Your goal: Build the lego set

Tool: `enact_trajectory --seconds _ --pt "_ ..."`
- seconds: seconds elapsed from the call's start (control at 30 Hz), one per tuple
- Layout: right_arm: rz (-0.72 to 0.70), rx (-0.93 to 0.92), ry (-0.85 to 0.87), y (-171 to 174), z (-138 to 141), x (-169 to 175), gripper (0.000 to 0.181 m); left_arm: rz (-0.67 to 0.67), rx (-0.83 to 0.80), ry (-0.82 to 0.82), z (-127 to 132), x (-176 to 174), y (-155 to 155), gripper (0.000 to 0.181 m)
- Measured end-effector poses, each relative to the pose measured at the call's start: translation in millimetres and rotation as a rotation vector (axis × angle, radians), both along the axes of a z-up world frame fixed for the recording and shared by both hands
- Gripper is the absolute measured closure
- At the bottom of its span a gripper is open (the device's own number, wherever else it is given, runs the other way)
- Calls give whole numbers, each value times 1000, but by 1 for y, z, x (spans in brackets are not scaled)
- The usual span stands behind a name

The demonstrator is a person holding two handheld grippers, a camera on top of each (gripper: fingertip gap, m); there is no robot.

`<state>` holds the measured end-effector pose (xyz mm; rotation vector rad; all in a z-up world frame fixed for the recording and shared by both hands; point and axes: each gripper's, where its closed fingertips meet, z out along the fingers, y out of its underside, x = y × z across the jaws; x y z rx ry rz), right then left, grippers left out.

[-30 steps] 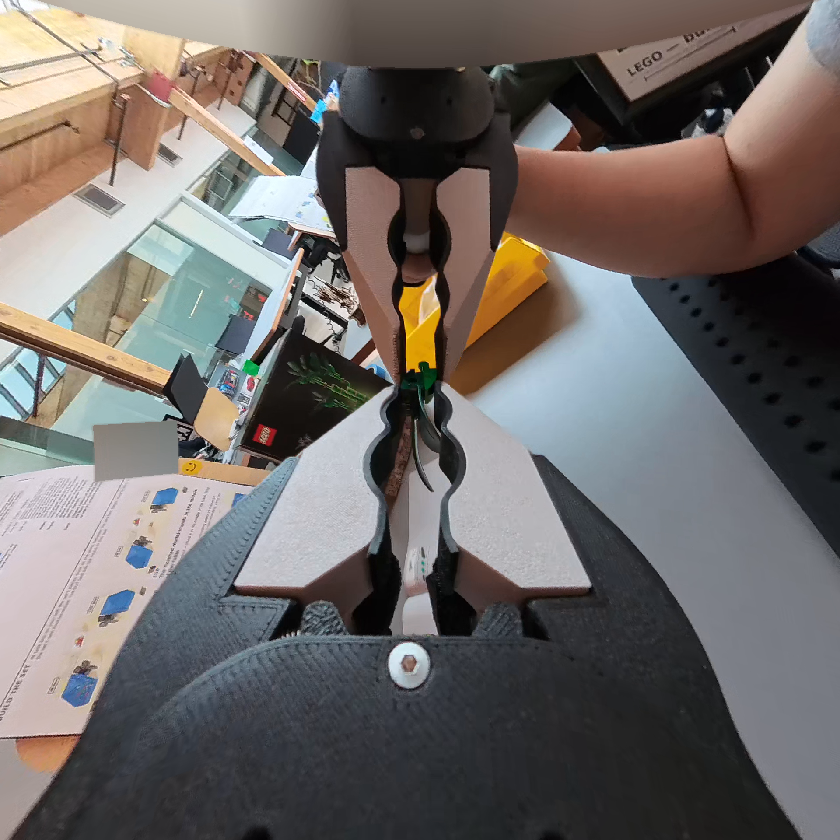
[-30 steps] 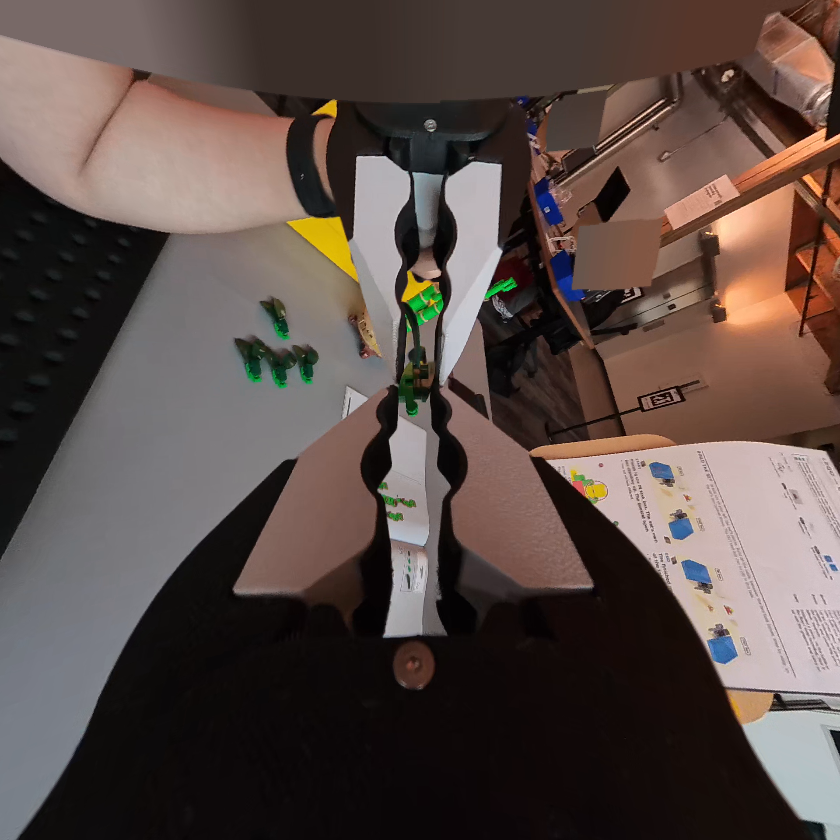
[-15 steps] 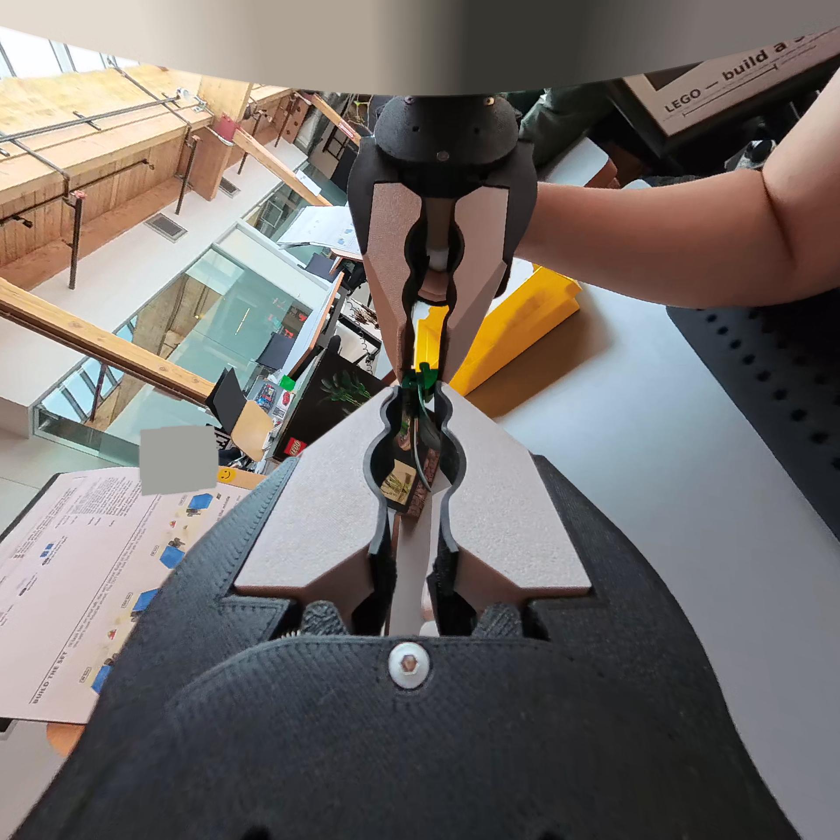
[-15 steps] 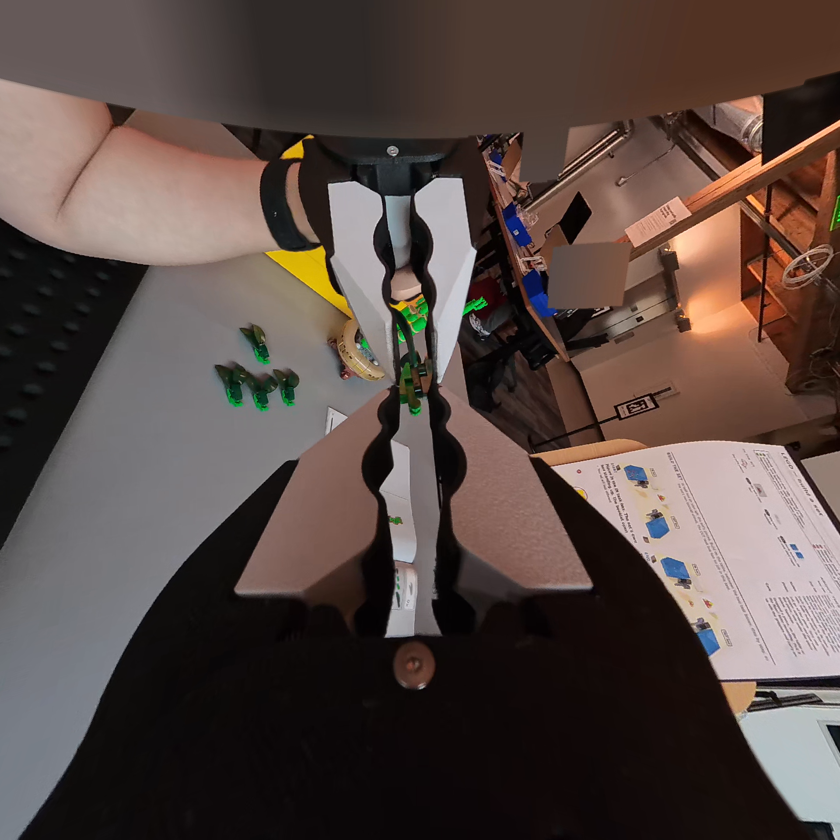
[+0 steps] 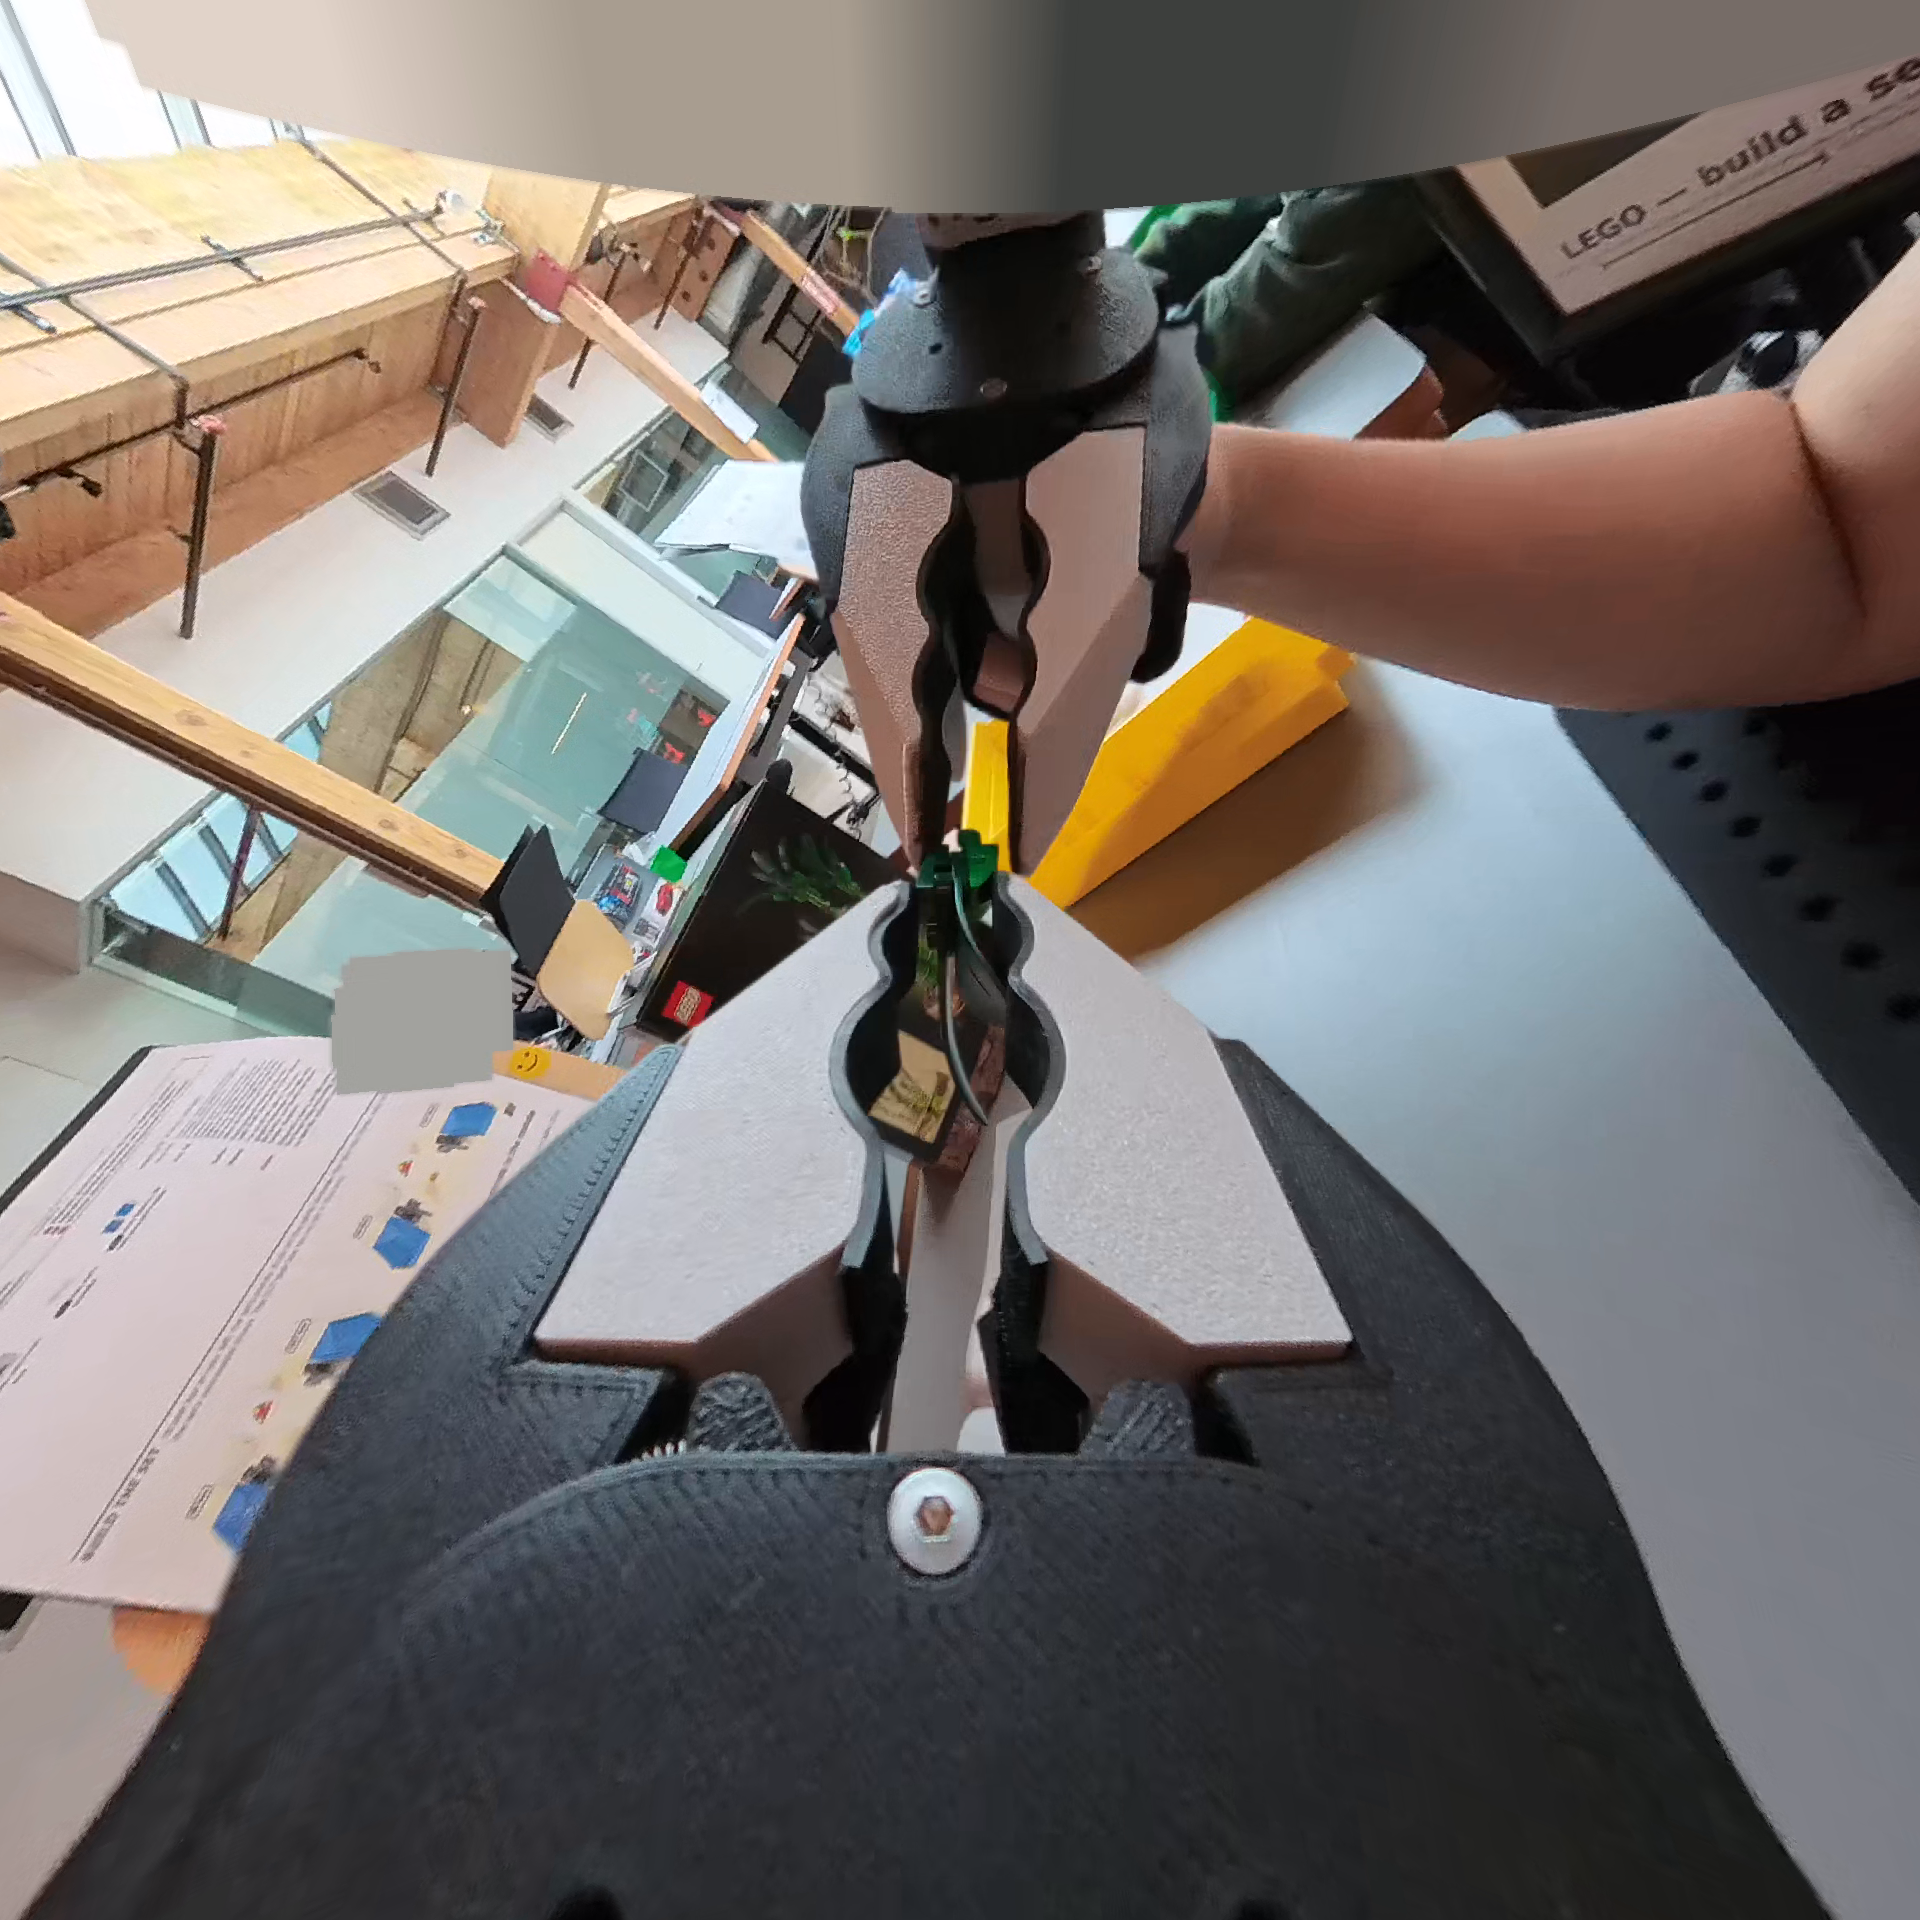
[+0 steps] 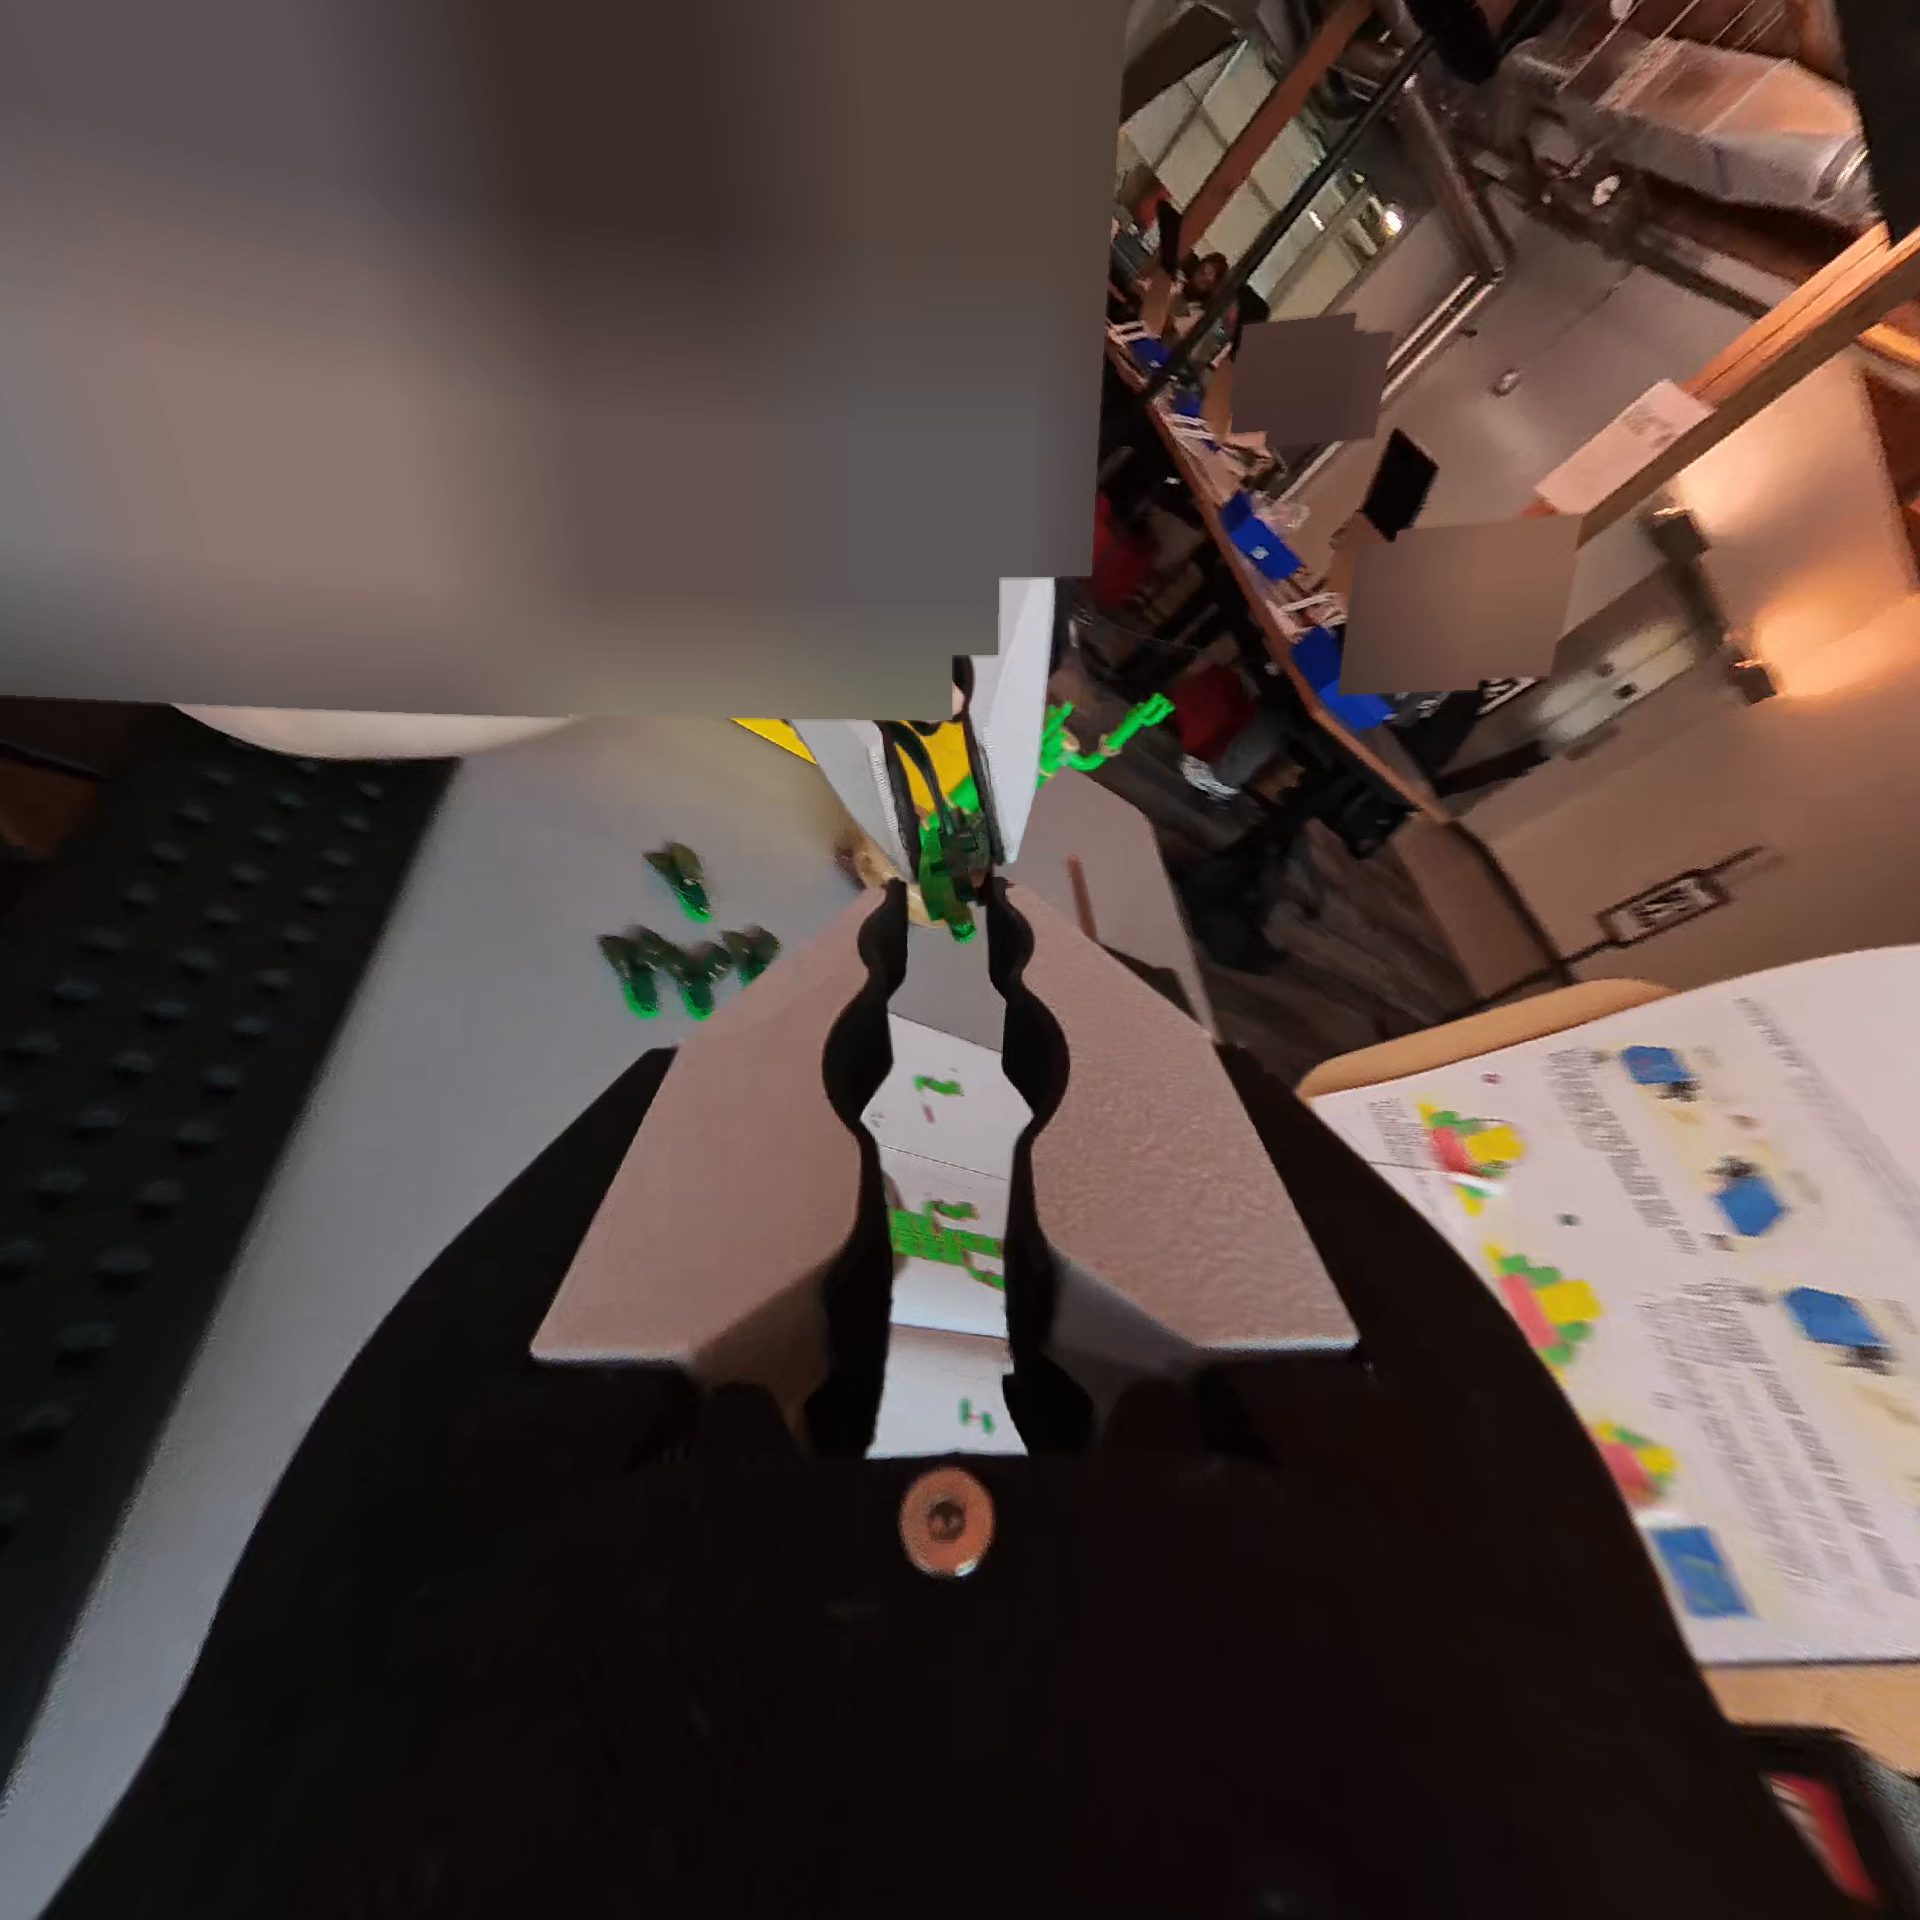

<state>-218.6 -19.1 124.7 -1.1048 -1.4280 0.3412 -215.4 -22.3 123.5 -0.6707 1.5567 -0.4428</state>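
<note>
A small green plant piece (image 5: 964,860) with a thin dark stem hangs in the air between my two grippers, which face each other tip to tip. My left gripper (image 5: 958,889) is shut on it, and the stem runs back between its fingers. In the right wrist view the left gripper (image 6: 956,862) comes down from above, with the green piece (image 6: 951,871) in its tips. My right gripper (image 6: 943,894) has its jaws slightly apart around the piece's lower end, with a gap showing on the left side. It also shows in the left wrist view (image 5: 971,844).
Several loose green pieces (image 6: 686,956) lie on the grey table. A building booklet (image 6: 935,1143) lies below my right gripper. Printed instruction sheets (image 6: 1662,1299) (image 5: 208,1299), a yellow bin (image 5: 1195,748), a black set box (image 5: 769,914) and a black perforated mat (image 5: 1766,831) surround the work spot. Both grippers' tips are close together, under 4 cm apart.
My right gripper's jaws have spread a little and its view has swung and blurred. The left gripper keeps its hold on the green piece. Both grippers stay tip to tip.
</note>
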Motion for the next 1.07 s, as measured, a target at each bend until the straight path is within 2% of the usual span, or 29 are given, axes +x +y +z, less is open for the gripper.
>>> enact_trajectory --seconds 0.17,0.2,0.27,0.37,0.43,0.67,0.9,1.0,1.07 --pt "170 -411 179 5 2 6 162 30 -7 15 -2 -6 10 170" --pt "195 -412 191 6 2 6 164 26 -22 18 -3 -6 10 170" --pt "193 -248 180 9 0 5 173 30 -31 21 -3 -7 12 170" --pt "106 16 87 14 -8 1 179 36 -47 39 -6 -7 15 170" --pt "59 74 72 16 -5 0 179 37 -55 37 -6 -8 16 170" --pt "67 77 62 13 -7 -5 171 20 -70 33 -4 -10 12 170" --pt "62 48 34 15 -13 -8 178 3 -106 45 -9 -9 13 169" --pt "23 -26 44 29 -21 -8 178 12 -130 -19 2 -18 17 148" --pt "42 -134 72 39 -33 -17 178 3 -176 -92 18 -30 18 138"
